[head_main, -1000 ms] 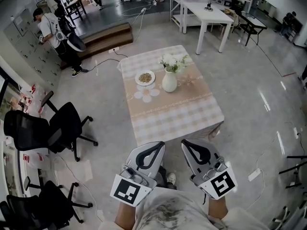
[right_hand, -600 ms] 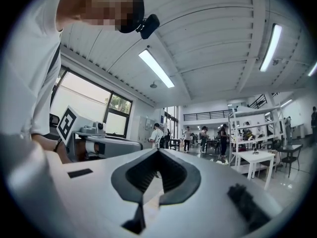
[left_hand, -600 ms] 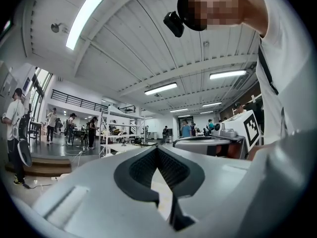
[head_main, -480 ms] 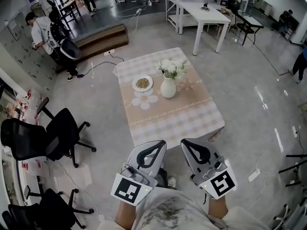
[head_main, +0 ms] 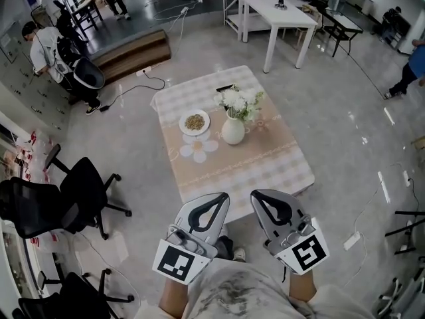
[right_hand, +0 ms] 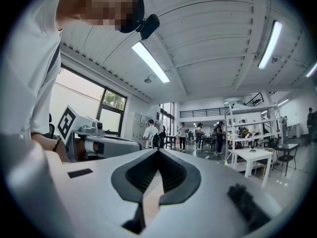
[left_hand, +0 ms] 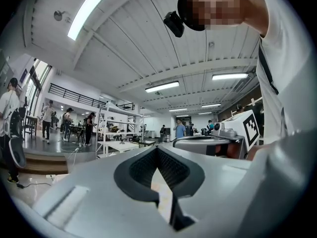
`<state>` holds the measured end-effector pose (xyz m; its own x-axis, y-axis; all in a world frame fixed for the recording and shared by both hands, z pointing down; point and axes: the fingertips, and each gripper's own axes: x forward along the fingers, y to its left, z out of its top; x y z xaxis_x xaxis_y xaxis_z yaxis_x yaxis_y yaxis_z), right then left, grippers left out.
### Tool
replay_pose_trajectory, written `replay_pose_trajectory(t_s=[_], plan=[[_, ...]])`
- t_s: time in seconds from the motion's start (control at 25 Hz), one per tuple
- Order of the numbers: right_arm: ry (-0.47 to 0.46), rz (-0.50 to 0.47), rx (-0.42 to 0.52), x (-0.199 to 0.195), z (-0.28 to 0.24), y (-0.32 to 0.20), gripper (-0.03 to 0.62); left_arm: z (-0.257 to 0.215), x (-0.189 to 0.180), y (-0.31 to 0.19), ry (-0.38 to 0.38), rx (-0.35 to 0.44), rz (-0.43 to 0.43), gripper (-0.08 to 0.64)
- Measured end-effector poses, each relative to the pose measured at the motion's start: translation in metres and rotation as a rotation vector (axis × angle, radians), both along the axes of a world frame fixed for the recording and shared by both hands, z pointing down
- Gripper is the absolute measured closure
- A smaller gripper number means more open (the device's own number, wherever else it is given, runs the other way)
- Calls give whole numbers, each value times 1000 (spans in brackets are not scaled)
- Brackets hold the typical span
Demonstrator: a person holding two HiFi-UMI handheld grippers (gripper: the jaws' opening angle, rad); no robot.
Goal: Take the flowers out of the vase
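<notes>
Smooth, glossy white vase [head_main: 233, 131]; matt checked cloth table cover [head_main: 252, 168]; hard, shiny, reflective polished floor [head_main: 345, 111].

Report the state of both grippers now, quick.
Left gripper: jaws shut, holding nothing.
Right gripper: jaws shut, holding nothing.

**Both tongs closed, held side by side**

The left tongs [head_main: 222, 197] and right tongs [head_main: 256, 195] point forward and level, close together but apart, low in the head view. Each pair's jaws meet at the tips and grip nothing. The left cube [head_main: 178, 262] and right cube [head_main: 305, 253] sit nearest the body, over the forearms [head_main: 302, 288].
</notes>
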<state>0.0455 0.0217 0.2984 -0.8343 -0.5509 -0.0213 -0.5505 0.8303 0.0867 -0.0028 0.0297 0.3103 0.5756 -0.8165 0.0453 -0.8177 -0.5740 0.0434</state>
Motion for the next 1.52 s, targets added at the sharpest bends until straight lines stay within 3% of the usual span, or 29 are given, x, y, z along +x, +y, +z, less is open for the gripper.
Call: replay_pose_trajectory(t_s=[0.8, 1.28, 1.52], plan=[[61, 104, -22, -42, 10, -91, 575, 10, -43, -98, 23, -19, 85, 551], [104, 172, -44, -41, 24, -113, 575, 24, -55, -128, 33, -39, 101, 551], [118, 153, -73, -39, 32, -122, 575, 32, -53, -141, 37, -55, 87, 551]])
